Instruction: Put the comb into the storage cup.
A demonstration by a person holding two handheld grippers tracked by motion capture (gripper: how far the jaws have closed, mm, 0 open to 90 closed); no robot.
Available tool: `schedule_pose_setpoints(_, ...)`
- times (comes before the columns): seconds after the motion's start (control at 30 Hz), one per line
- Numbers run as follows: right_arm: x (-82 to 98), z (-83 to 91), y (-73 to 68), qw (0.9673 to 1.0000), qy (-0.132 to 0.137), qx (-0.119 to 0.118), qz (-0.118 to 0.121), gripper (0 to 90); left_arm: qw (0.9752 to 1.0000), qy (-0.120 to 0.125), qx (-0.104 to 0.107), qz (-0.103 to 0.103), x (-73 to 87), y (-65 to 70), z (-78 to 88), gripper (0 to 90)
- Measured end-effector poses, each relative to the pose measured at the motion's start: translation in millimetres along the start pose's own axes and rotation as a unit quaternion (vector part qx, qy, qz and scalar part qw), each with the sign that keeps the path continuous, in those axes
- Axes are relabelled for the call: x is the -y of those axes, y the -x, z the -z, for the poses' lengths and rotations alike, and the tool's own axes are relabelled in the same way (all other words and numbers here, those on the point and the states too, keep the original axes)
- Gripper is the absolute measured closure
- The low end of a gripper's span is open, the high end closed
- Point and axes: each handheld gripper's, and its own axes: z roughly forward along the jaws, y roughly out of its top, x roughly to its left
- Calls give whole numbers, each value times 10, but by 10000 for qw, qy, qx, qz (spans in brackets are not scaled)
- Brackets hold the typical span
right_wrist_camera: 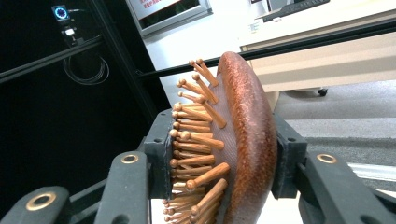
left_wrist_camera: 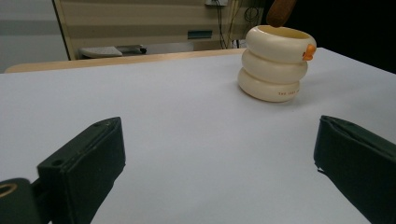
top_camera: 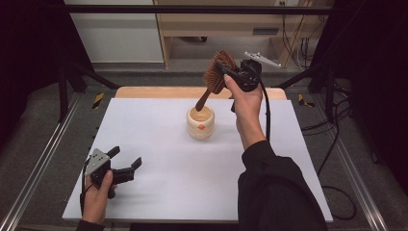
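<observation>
A brown wooden hairbrush (top_camera: 216, 74) hangs tilted above a cream ringed cup (top_camera: 200, 122) that stands mid-table. Its handle tip points down just over the cup's mouth. My right gripper (top_camera: 230, 73) is shut on the brush's head; in the right gripper view the jaws press on the bristle pins and on the back of the hairbrush (right_wrist_camera: 243, 140). My left gripper (top_camera: 126, 163) rests near the table's front left, open and empty. In the left gripper view the cup (left_wrist_camera: 275, 63), with a small orange mark, stands ahead to the right, and the brush handle's tip (left_wrist_camera: 280, 11) hovers above it.
The white table top (top_camera: 159, 144) ends in a wooden strip at the back. A pale cabinet and cables stand beyond it. Metal rails run along both sides of the table.
</observation>
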Motion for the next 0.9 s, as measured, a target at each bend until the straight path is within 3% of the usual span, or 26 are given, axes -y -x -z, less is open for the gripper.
schedule_pose_setpoints(0.5, 76, -16, 9, 9999, -109, -52, -22, 522, 10000, 2, 0, 1, 0, -2, 1, 22)
schedule_pose_setpoints(0.9, 247, -65, 24, 9992, -390, -59, 92, 522, 10000, -5, 1, -1, 0, -1, 0, 22)
